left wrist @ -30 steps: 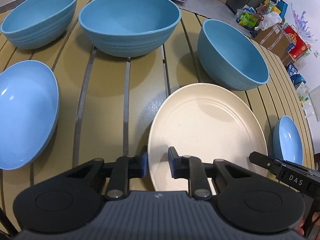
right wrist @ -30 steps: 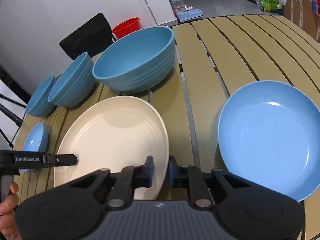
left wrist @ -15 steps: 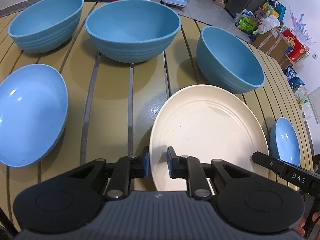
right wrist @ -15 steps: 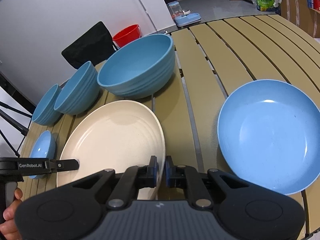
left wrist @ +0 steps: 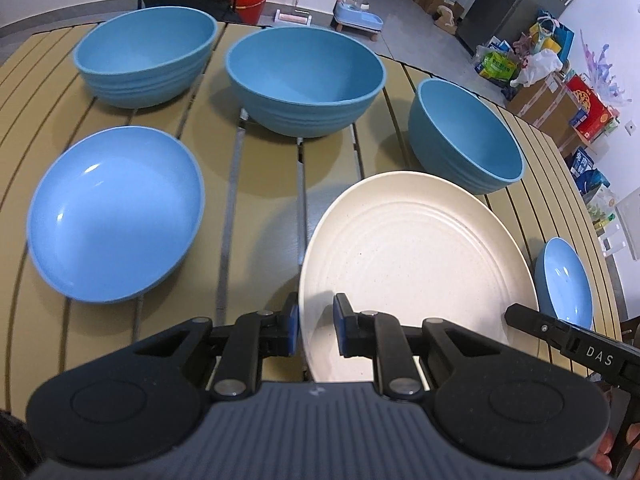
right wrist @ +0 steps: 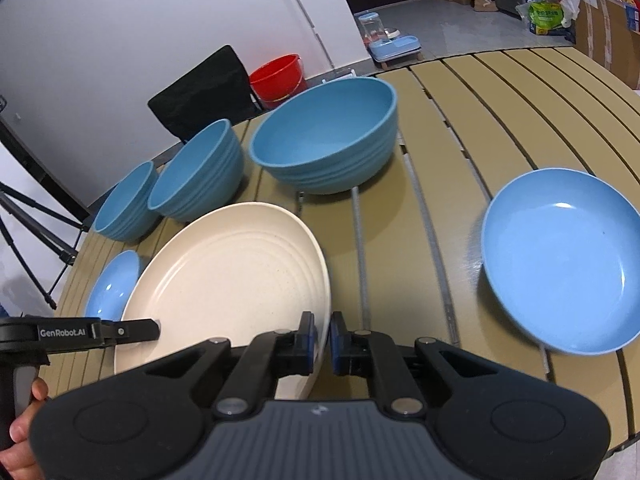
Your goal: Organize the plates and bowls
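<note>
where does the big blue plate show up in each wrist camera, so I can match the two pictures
Left wrist view: the big blue plate lies at middle left, on the slatted table.
Right wrist view: the same plate lies at middle right, near the picture's edge.
Shared landmark: the cream plate, lower centre in both; the blue plate is left of it in the left view, right of it in the right view.

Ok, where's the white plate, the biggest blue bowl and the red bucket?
white plate [left wrist: 420,248], left wrist view, middle of its ridged inside.
biggest blue bowl [left wrist: 304,76], left wrist view, its inside.
red bucket [right wrist: 278,76], right wrist view, its outer wall.
</note>
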